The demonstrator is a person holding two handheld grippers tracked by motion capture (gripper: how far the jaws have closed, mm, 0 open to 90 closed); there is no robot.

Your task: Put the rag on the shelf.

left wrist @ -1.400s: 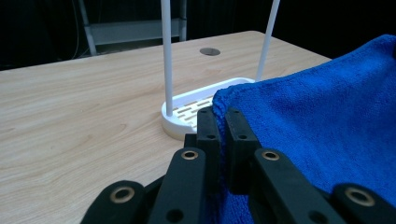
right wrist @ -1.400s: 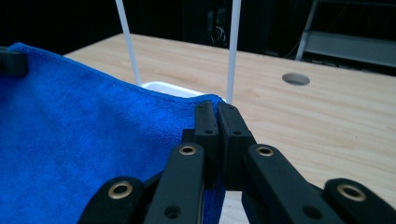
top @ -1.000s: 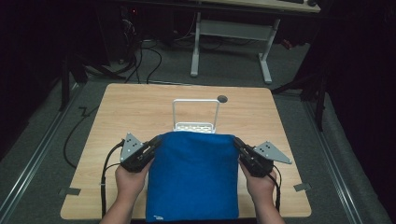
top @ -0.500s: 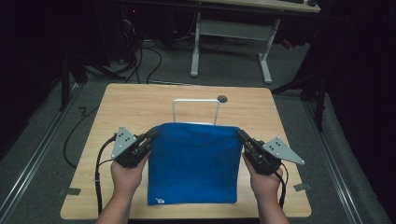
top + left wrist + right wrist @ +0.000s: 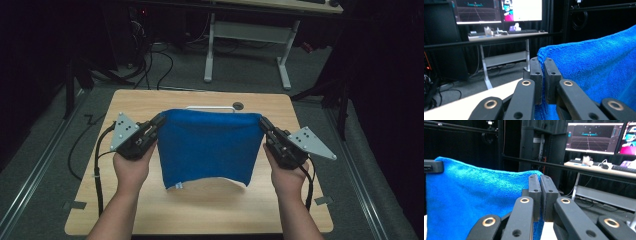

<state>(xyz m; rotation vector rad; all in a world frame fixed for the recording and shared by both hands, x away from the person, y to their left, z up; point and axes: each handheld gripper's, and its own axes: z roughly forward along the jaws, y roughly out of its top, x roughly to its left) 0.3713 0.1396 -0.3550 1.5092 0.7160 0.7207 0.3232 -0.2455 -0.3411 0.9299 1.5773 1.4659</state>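
A blue towel (image 5: 207, 147) hangs stretched between my two grippers above the wooden table (image 5: 150, 100), its lower edge curling just over the tabletop. My left gripper (image 5: 159, 120) is shut on the towel's top left corner, and in the left gripper view the jaws (image 5: 543, 75) pinch the blue towel (image 5: 594, 70). At the top right corner my right gripper (image 5: 262, 122) is shut too. The right gripper view shows its pads (image 5: 540, 192) clamped on the cloth's edge (image 5: 474, 195), with the other gripper's jaw tip at the far corner.
A white wire rack (image 5: 210, 107) stands behind the towel near the table's back edge, mostly hidden. A round cable hole (image 5: 238, 105) sits beside it. A desk with monitors (image 5: 499, 10) stands beyond the table. Cables lie on the floor at left.
Both grippers have risen and spread apart with the towel, lifting it off the table so it now hangs upright and taut, covering the rack.
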